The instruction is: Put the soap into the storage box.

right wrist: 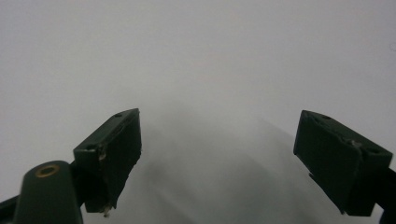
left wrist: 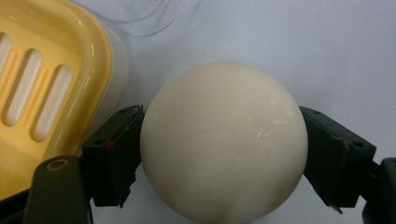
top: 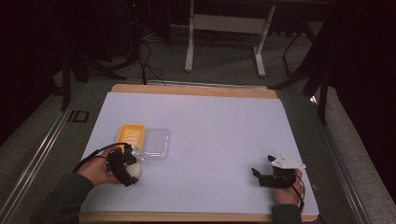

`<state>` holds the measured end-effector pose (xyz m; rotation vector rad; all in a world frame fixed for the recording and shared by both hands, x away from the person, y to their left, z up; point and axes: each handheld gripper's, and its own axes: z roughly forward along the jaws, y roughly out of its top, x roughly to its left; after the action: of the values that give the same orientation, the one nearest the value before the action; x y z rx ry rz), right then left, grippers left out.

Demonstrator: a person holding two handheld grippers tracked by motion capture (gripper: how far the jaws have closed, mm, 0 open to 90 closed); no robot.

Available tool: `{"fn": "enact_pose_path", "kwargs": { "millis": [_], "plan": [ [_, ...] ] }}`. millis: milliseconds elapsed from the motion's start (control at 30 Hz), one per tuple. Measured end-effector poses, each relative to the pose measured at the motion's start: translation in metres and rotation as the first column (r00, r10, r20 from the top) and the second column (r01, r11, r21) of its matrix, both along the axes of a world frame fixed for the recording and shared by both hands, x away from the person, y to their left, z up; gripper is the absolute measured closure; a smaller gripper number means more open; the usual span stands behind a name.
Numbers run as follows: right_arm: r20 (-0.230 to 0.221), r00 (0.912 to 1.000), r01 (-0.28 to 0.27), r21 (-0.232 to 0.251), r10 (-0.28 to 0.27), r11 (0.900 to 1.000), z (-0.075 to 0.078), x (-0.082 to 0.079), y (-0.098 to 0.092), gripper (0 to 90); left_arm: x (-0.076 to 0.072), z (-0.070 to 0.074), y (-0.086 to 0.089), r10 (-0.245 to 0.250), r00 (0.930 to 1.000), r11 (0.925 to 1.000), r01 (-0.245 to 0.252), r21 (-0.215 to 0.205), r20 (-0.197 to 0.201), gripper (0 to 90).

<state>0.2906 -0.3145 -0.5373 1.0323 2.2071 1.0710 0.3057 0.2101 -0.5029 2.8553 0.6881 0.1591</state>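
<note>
White sheet [top: 210, 140] covers wooden table [top: 191, 88].

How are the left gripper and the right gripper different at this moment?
The left gripper is shut on a cream ball; the right gripper is open, with nothing between its jaws. The left gripper sits beside the yellow soap dish; the right gripper stands apart over the bare white sheet. Both are black and held low by a hand.
</note>
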Motion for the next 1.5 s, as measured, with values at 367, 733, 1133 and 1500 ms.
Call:
{"fn": "enact_pose_path", "kwargs": {
  "millis": [367, 733, 1133, 1500],
  "plan": [
    [0.0, 1.0, 0.001, 0.001, -0.001, 1.0, 0.0, 0.0, -0.0001, 15.0, 0.0023, -0.0023, -0.0025, -0.017, 0.9996, 0.999, 0.018, 0.04, -0.023, 21.4],
    [0.0, 1.0, 0.0, 0.001, 0.0, 1.0, 0.0, 0.0, 0.0001, 15.0, 0.0051, -0.0027, -0.0036, -0.02, 0.9991, 0.9994, 0.021, 0.029, -0.038, 22.8],
    [0.001, 1.0, 0.001, 0.0, -0.001, 1.0, 0.0, 0.0, 0.0, 15.0, 0.0068, -0.0023, -0.0047, -0.02, 0.9988, 0.9993, 0.022, 0.032, -0.044, 23.7],
    [0.001, 1.0, 0.002, -0.001, -0.002, 1.0, 0.0001, -0.0003, -0.0001, 15.0, 0.0055, -0.0017, -0.0045, -0.021, 0.9991, 0.9991, 0.023, 0.036, -0.037, 23.8]
  ]
}}
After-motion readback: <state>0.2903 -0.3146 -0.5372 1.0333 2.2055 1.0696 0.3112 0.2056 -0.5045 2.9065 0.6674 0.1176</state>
